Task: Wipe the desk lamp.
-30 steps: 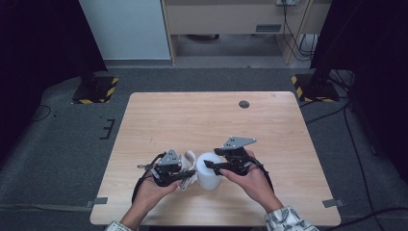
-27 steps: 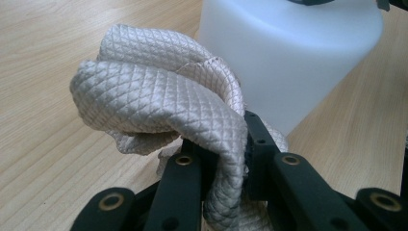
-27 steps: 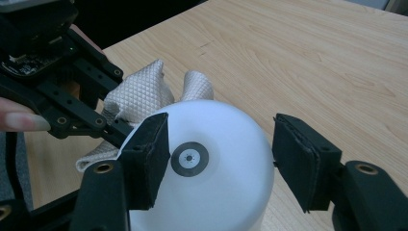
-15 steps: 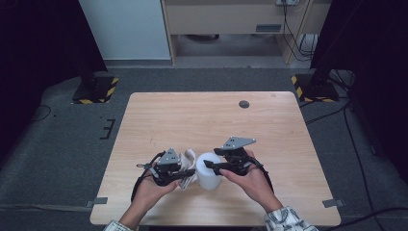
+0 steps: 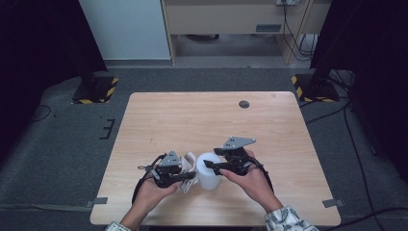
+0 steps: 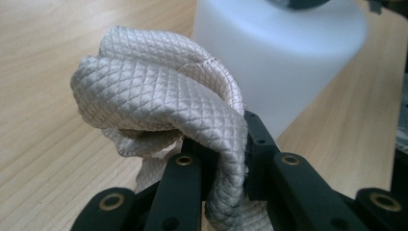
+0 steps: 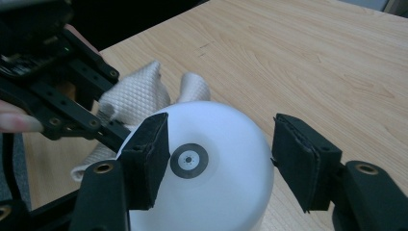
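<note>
A white round container (image 5: 208, 179) stands near the table's front edge, between my two grippers. My left gripper (image 5: 188, 176) is shut on a bunched, quilted off-white cloth (image 5: 189, 160), which lies against the container's left side. In the left gripper view the cloth (image 6: 159, 91) bulges over the jaws of the left gripper (image 6: 219, 154), with the container (image 6: 284, 57) just behind. My right gripper (image 7: 221, 156) is open, its pads (image 7: 149, 154) on either side of the container's top (image 7: 211, 187), which bears a small dark ring. In the high view the right gripper (image 5: 211, 166) reaches over the container from the right.
The wooden table (image 5: 192, 120) has a small dark round disc (image 5: 244, 104) at its back right. Black stands with yellow-striped bases (image 5: 96, 89) sit on the grey floor at both back corners. A cabinet stands behind the table.
</note>
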Action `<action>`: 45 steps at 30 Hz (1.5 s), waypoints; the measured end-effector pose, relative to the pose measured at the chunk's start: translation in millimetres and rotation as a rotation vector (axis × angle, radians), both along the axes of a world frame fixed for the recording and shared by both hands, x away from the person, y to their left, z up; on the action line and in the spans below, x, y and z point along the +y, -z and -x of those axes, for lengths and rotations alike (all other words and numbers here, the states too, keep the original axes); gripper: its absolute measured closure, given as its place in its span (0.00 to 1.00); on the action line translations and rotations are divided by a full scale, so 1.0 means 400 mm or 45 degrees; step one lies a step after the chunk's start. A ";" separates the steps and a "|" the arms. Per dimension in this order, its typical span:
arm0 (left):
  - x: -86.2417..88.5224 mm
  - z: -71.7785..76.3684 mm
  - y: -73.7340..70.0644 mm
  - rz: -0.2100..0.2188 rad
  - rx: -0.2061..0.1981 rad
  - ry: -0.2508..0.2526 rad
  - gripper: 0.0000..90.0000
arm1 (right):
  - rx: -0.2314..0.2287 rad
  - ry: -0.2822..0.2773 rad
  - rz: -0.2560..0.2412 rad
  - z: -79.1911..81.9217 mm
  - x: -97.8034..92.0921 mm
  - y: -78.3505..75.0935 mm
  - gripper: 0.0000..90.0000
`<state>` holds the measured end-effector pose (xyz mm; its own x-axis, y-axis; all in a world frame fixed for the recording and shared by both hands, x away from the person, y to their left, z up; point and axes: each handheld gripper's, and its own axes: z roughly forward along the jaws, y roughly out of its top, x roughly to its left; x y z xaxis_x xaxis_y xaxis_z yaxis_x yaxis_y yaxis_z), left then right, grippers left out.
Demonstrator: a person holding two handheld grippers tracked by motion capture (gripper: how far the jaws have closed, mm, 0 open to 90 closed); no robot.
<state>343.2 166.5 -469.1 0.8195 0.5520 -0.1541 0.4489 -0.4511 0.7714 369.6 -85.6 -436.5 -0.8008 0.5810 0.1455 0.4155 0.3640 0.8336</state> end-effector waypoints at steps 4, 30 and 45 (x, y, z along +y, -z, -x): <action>-0.005 0.001 0.007 -0.042 0.003 0.012 0.88 | 0.001 0.001 0.002 0.000 0.001 -0.001 0.43; -0.013 -0.001 0.053 -0.106 0.033 -0.001 0.88 | -0.076 0.000 0.021 0.049 0.006 -0.017 0.10; 0.034 -0.002 -0.006 0.053 -0.023 -0.050 0.88 | -0.045 -0.007 0.138 0.057 0.033 0.063 0.06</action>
